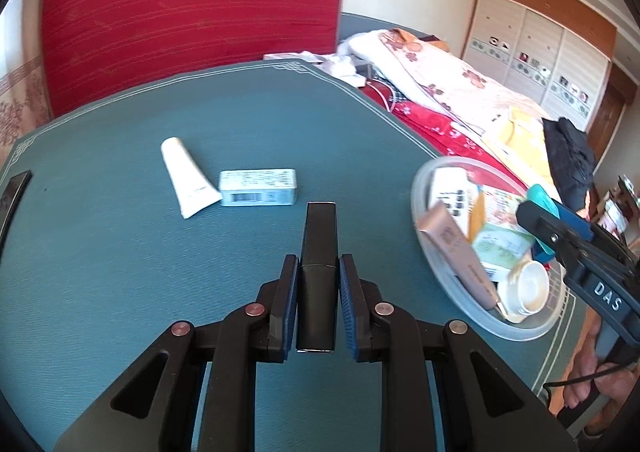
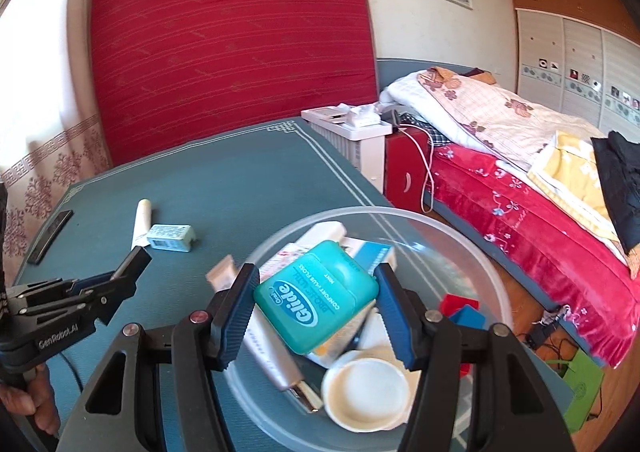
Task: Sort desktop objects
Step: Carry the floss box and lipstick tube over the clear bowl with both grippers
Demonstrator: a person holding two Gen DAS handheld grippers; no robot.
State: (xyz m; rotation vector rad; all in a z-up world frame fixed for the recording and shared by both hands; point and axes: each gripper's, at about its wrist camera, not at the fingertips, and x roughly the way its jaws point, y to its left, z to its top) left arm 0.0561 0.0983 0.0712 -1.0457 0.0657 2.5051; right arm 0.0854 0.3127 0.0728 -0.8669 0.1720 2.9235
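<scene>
Left wrist view: the left hand-held gripper (image 1: 318, 292) is clamped on a black case (image 1: 318, 272) above the table (image 1: 100, 252); carry it level to the bowl (image 1: 520, 332). Right wrist view: the right hand-held gripper (image 2: 316, 312), half open, grips a floss box (image 2: 316, 304) over the bowl (image 2: 492, 284); lower before release.

The table cover (image 1: 120, 252) is teal-blue with a thin white line border, and on it lie a white tube (image 1: 188, 178) and a pale blue-white printed box (image 1: 258, 187). The gripper pads (image 2: 390, 312) are blue on black arms, holding a turquoise floss case (image 2: 316, 298) lettered in white. Behind stands a red mattress (image 2: 232, 40) with faint stripes.
</scene>
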